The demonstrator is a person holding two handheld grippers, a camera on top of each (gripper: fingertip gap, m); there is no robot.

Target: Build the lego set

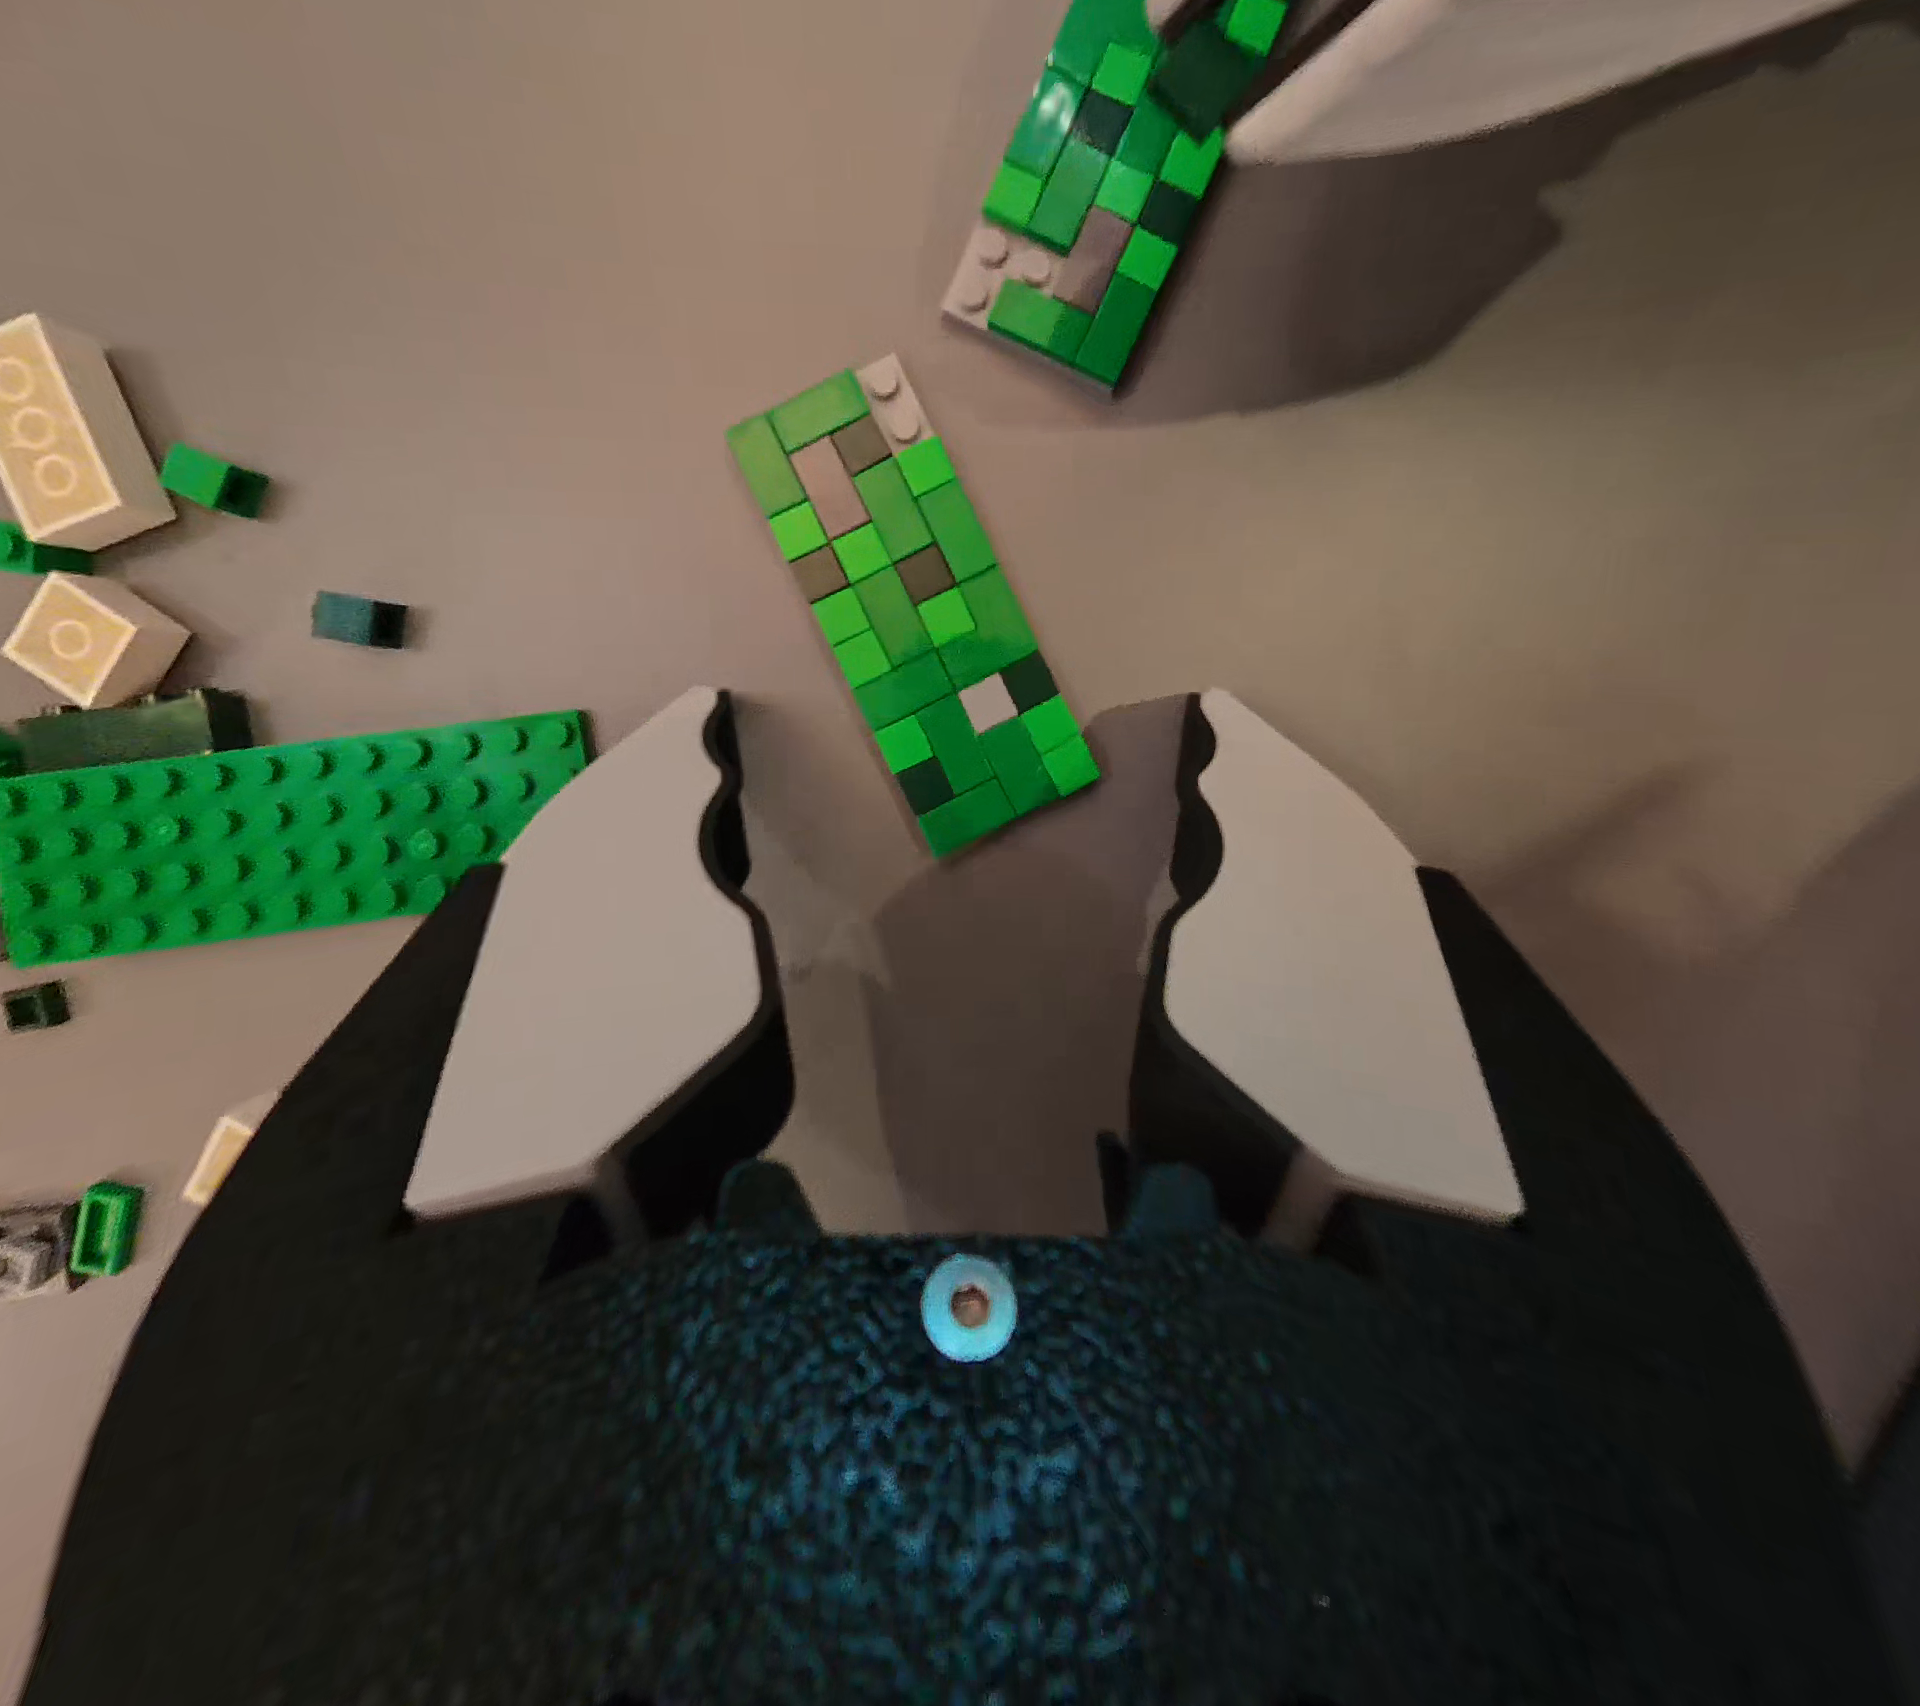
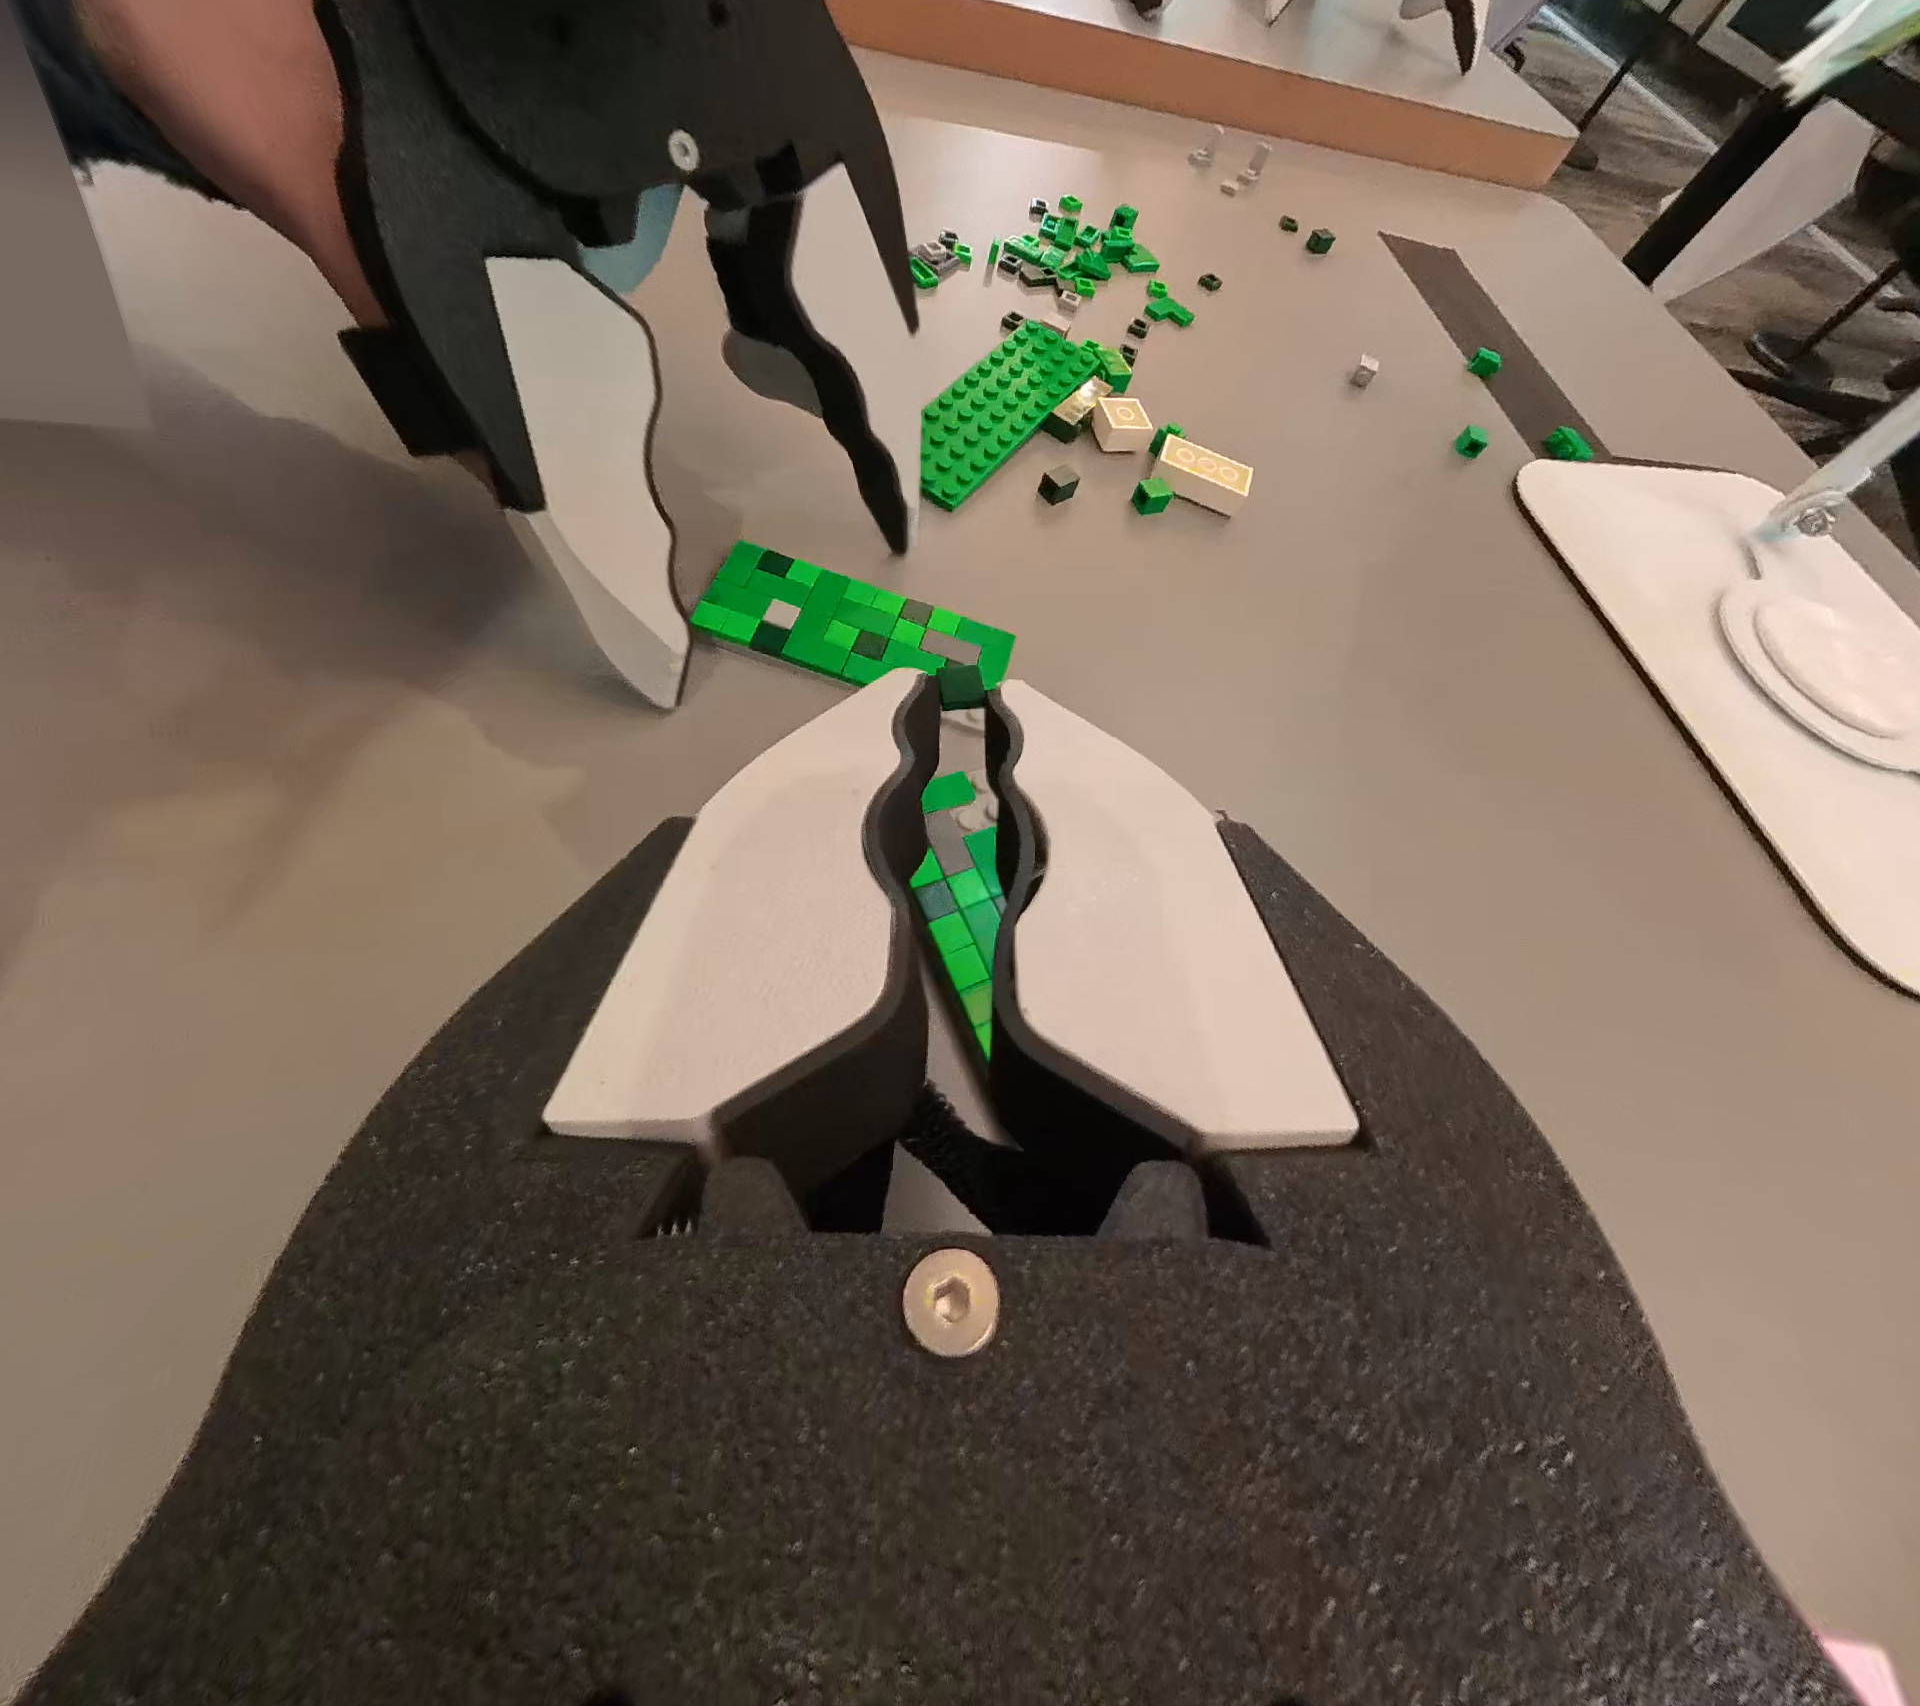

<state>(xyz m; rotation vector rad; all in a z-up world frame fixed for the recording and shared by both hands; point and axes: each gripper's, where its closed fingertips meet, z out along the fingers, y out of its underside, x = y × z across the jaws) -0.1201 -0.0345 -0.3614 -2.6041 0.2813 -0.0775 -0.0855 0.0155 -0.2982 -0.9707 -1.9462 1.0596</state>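
Right tongs (image 2: 961, 700) pinch a small dark green square tile (image 2: 962, 686) at the tips, pads pressed on both its sides. Tile sits above the far panel (image 1: 1117, 129): grey studded plate, mostly covered in mixed green tiles, flat on the grey tabletop (image 1: 520, 98).

Left tongs (image 1: 956, 763) stand wide apart, nothing between the pads. Near panel (image 1: 914, 607), same green mosaic, lies flat just ahead of them, untouched.

Green studded baseplate (image 1: 260, 835) cut off left
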